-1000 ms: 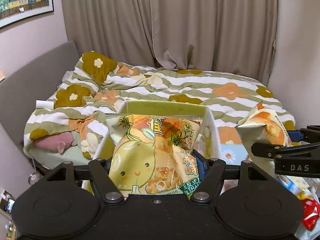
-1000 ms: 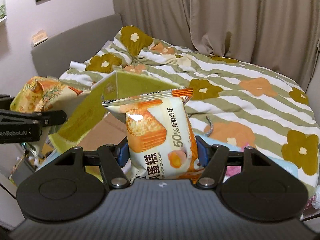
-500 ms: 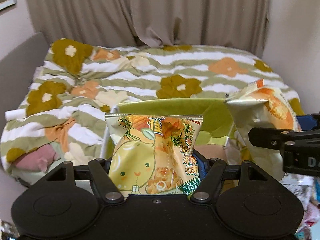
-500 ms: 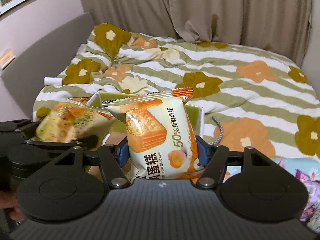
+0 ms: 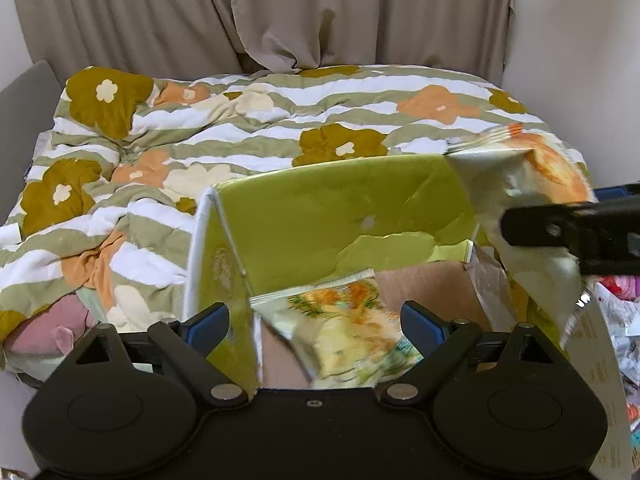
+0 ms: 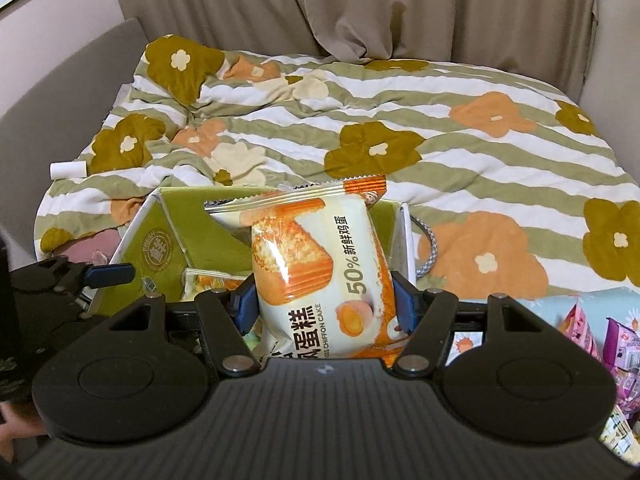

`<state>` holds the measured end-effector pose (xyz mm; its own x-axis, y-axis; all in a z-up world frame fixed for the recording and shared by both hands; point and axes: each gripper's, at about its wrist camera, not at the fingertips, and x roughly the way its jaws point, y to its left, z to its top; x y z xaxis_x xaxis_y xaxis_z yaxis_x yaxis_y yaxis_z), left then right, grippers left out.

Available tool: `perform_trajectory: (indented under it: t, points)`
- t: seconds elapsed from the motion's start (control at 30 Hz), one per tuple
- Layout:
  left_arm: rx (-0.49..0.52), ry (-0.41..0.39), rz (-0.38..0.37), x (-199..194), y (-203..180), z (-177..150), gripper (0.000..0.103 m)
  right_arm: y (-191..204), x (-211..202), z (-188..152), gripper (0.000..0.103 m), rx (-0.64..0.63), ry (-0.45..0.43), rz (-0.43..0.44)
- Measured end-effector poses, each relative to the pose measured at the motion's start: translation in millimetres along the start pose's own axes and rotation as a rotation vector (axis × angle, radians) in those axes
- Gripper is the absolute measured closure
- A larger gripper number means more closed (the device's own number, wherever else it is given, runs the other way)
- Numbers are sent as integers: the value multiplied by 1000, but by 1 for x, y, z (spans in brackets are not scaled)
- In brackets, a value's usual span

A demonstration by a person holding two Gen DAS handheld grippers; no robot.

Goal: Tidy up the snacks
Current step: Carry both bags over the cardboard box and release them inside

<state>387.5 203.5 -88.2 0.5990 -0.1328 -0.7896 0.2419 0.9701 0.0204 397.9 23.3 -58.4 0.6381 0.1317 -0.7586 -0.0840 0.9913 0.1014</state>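
Observation:
A green-lined cardboard box (image 5: 340, 208) stands open on the bed; it also shows in the right wrist view (image 6: 160, 248). My left gripper (image 5: 316, 320) is open above the box. The yellow snack bag (image 5: 344, 332) is blurred between its fingers, dropping into the box, and shows in the right wrist view (image 6: 208, 280). My right gripper (image 6: 324, 308) is shut on a chiffon cake packet (image 6: 320, 272), held upright over the box's near right side. That packet (image 5: 532, 184) and gripper appear at the right of the left wrist view.
A flowered, striped quilt (image 6: 400, 120) covers the bed behind the box. Pink and purple snack packets (image 6: 600, 332) lie at the right. Curtains (image 5: 320, 12) hang behind the bed. A grey headboard (image 6: 60, 88) is at the left. A cord (image 6: 428, 248) lies by the box.
My left gripper has opened and let go of the yellow snack bag, which now falls into the box. Both grippers have moved closer over the box.

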Motion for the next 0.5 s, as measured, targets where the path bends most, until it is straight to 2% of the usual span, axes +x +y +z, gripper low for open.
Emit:
perform_trajectory:
  t: [0.27,0.5]
  points:
    - [-27,-36,24,-25,13,-9,5,16,26,8,23,-23,44,34]
    - [-51,-55,27,-31,18,-10,5,24,55,9,22,-16,108,23]
